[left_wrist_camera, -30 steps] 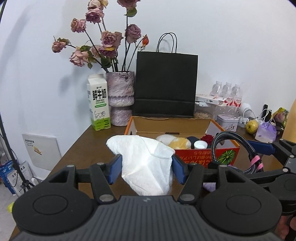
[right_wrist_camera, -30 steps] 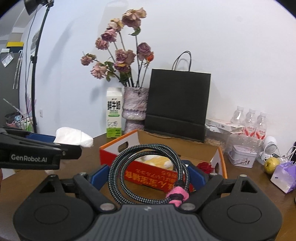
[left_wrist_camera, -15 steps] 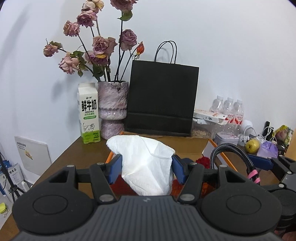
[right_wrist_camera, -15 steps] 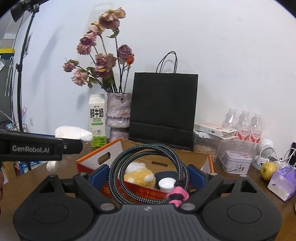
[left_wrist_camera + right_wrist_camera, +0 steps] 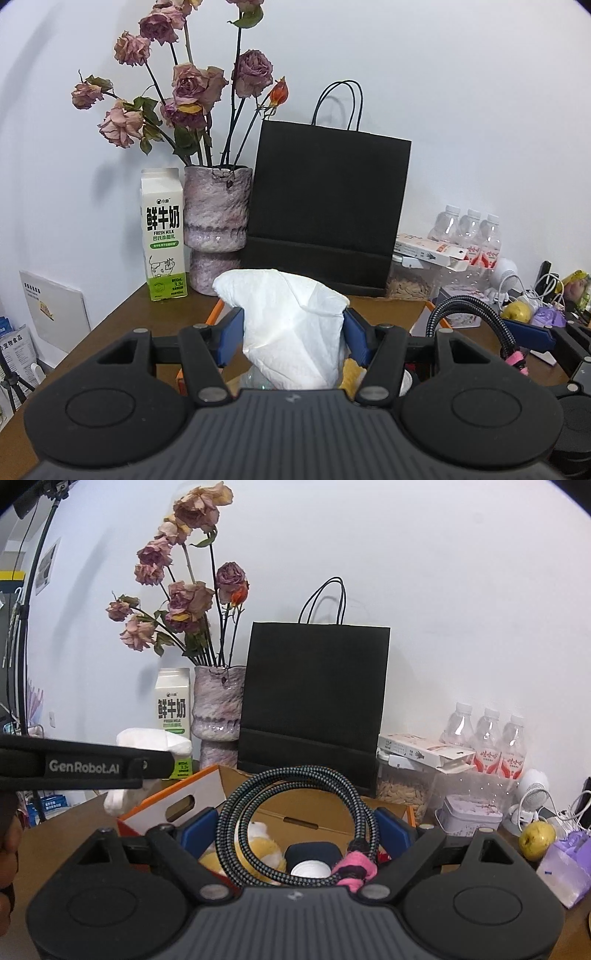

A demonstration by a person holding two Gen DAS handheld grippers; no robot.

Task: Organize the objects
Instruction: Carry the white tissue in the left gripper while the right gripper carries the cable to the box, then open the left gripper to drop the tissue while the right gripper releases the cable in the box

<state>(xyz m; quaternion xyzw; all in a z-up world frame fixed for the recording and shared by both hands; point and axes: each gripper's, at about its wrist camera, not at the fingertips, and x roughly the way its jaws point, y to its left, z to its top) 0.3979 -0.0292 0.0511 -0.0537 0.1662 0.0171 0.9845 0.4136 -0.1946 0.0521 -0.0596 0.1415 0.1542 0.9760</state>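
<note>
Between the left fingers (image 5: 229, 338): a tissue pack (image 5: 291, 332).

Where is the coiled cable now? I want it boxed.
In the right wrist view, the coiled cable is gripped in the right gripper, above the open cardboard box.

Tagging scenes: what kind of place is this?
Probably a home or small-office side table, not a lab bench: dried roses in a vase, a milk carton, a black paper bag, and a cardboard box of odds and ends.
</note>
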